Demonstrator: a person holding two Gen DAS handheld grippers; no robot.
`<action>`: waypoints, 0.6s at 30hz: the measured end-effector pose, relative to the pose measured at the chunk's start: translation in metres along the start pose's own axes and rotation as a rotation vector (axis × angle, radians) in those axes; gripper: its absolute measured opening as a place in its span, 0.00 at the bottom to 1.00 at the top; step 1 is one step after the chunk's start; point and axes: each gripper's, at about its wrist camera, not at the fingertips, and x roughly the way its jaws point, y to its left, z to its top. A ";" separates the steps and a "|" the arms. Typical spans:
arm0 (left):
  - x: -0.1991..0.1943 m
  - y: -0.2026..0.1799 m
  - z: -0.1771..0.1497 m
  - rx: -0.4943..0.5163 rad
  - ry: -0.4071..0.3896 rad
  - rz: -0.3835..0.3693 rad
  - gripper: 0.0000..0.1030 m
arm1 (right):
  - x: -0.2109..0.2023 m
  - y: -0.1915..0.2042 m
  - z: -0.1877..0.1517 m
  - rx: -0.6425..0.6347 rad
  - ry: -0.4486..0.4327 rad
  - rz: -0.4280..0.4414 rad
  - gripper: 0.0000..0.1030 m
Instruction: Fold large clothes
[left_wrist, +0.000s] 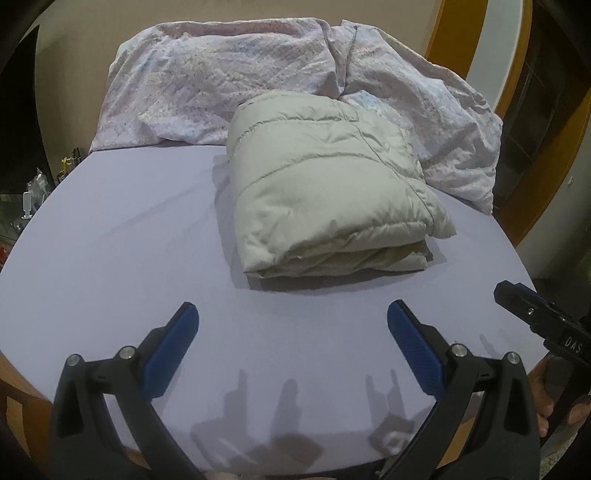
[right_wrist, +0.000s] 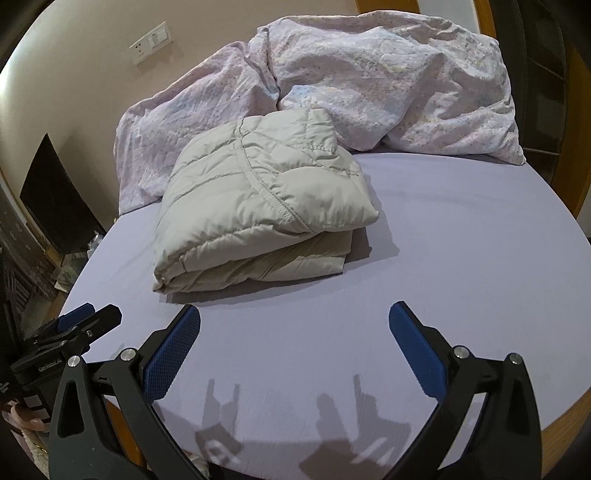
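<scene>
Since the beige puffer jacket (left_wrist: 325, 184) is already a folded stack mid-bed (left_wrist: 129, 240), touching the crumpled duvet (left_wrist: 207, 77) at the far edge, it likely handles light, soft, slippery; pinch the stitched seams. Left gripper (left_wrist: 291, 314) and right gripper (right_wrist: 293, 314) spread wide, empty, near the front edge.

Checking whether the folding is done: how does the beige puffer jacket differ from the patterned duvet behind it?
The jacket is plain beige with quilted seams; the duvet is pale pink with a faint print. The jacket is folded into a compact, layered block; the duvet lies crumpled and unfolded. The jacket is much the smaller, and the duvet spans the far end of the bed. Both rest on the lavender sheet, touching, and neither open gripper, left or right, holds them.
</scene>
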 end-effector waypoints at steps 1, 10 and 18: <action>-0.001 -0.001 0.000 0.002 0.001 0.001 0.98 | -0.001 0.001 -0.001 -0.001 0.000 0.000 0.99; -0.009 -0.005 -0.007 0.011 0.010 -0.019 0.98 | -0.010 0.008 -0.010 -0.008 0.004 0.032 0.99; -0.014 -0.011 -0.010 0.015 0.014 -0.044 0.98 | -0.015 0.009 -0.015 -0.007 0.002 0.050 0.99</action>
